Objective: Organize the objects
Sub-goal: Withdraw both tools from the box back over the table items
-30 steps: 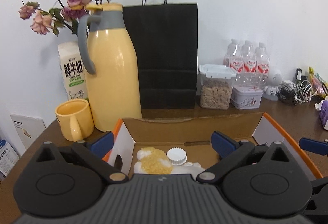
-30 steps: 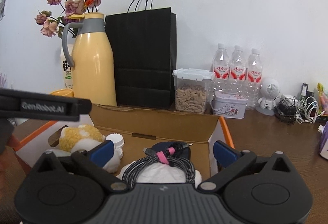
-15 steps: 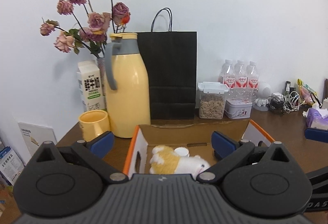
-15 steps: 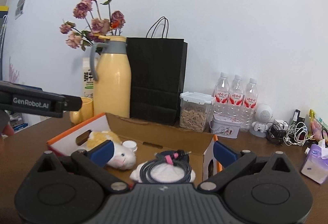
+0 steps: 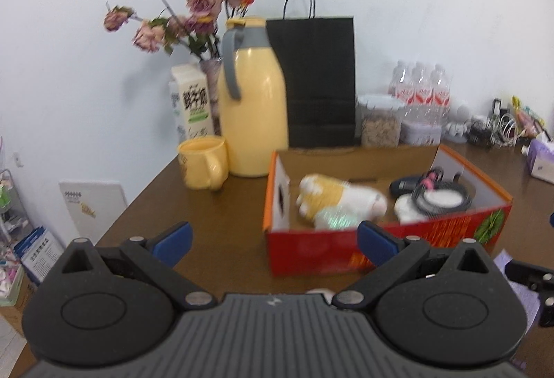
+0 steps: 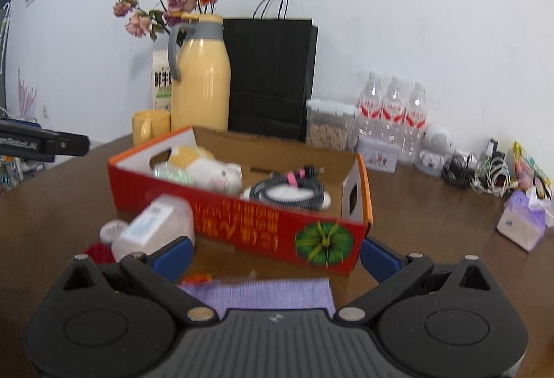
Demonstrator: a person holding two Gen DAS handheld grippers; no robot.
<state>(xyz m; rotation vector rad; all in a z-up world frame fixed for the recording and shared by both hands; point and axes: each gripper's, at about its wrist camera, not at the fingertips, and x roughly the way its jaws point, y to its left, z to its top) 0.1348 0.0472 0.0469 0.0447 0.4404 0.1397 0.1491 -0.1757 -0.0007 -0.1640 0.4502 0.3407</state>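
Left claw (image 5: 273, 241) wide, empty, short of the red box (image 6: 242, 215). Plastic bottle (image 6: 152, 227) lies loose at the box's front-left corner. Right claw (image 6: 275, 251) wide, empty. Risk: rounded bottle rolls if nudged off-centre.

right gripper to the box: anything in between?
Yes, in the right wrist view: a purple cloth lies just ahead of the open right gripper, with bare tabletop between it and the box. A plastic bottle sits off to the left.

Red box (image 6: 277, 225) holds plush toy (image 6: 211, 170) and cable (image 6: 287, 189) — tool (image 6: 275, 255) spread wide.
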